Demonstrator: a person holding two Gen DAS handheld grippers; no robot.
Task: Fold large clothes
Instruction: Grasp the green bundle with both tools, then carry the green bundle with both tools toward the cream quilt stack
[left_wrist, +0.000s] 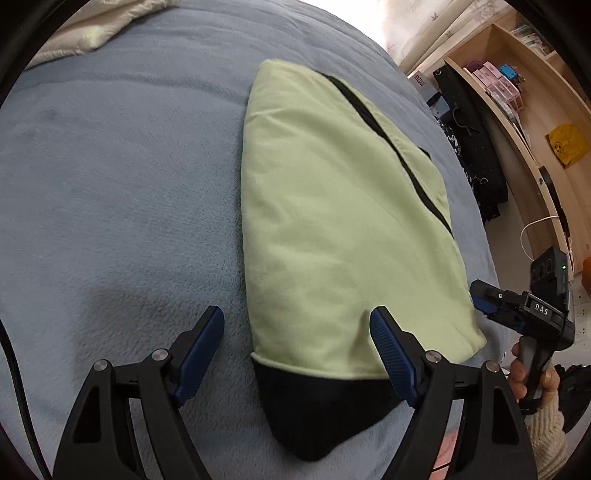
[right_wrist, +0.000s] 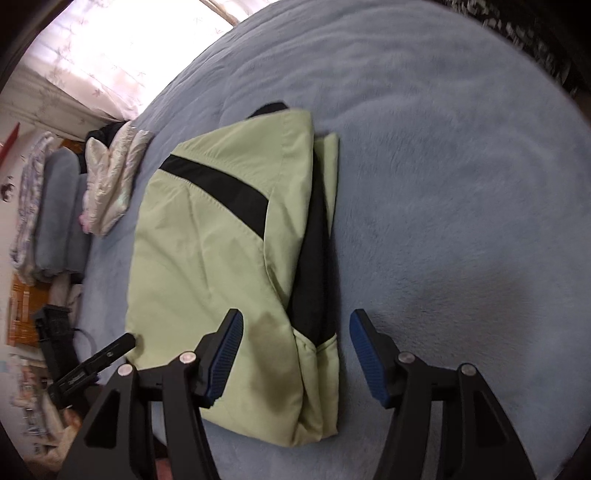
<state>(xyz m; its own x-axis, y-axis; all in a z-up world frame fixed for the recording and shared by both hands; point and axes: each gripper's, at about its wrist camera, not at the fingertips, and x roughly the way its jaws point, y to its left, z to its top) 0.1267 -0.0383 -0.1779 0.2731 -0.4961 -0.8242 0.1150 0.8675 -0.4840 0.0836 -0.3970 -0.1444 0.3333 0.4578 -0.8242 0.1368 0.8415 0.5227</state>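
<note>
Jacket (left_wrist: 332, 221) folded (green, black) on bed (left_wrist: 129, 184)

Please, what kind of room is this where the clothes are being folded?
Most likely a bedroom in a home. The green garment lies on a wide bed with a blue fleece blanket, a curtained window stands behind it, and wooden shelves with small boxes line one wall.

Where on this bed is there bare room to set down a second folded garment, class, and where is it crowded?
Bare blue blanket lies wide open between the folded green jacket and the cream quilt. The right wrist view shows another open stretch beyond the jacket's other edge. It is crowded at the near end, where left gripper and right gripper hover, jaws open.
</note>
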